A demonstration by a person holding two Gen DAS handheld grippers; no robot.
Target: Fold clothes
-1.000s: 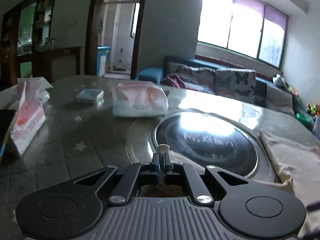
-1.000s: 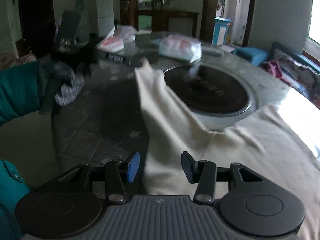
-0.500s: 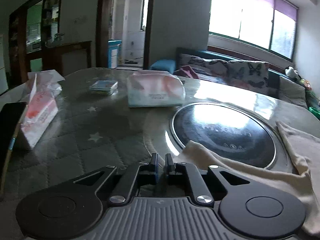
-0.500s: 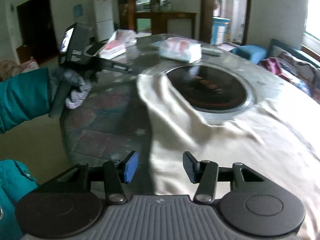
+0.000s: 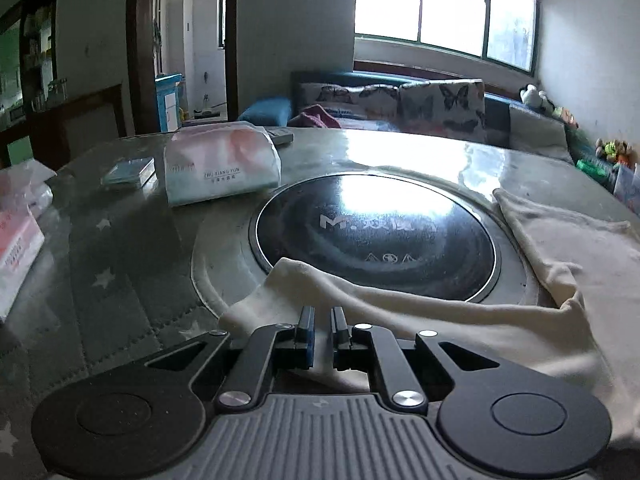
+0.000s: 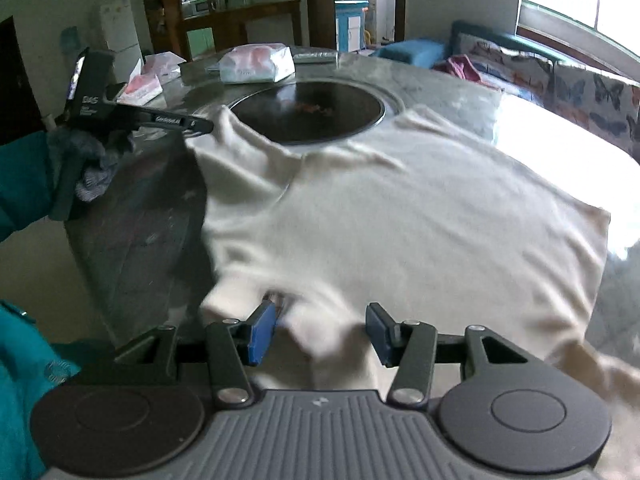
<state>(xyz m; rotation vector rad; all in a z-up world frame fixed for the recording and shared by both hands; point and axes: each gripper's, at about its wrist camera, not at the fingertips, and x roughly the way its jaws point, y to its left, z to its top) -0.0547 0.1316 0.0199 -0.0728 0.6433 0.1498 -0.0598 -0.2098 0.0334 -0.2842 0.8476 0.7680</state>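
A cream shirt (image 6: pixel 400 216) lies spread on the round table, one sleeve reaching the black hob. In the left wrist view the sleeve (image 5: pixel 360 296) lies just in front of my left gripper (image 5: pixel 322 318), whose fingers stand a small gap apart with the cloth lying under them. The left gripper also shows in the right wrist view (image 6: pixel 200 125) at the sleeve's end. My right gripper (image 6: pixel 322 328) is open wide and empty, low over the shirt's near edge.
A black round hob (image 5: pixel 376 232) sits in the table's middle. Behind it lie a tissue pack (image 5: pixel 220 168) and a small blue box (image 5: pixel 128 172). More tissue packs (image 5: pixel 16 240) lie at the left. A sofa (image 5: pixel 420 108) stands beyond the table.
The left gripper has lowered the sleeve onto the table and its fingers have parted slightly. The shirt now lies flatter. The right gripper stayed open and moved nearer over the shirt.
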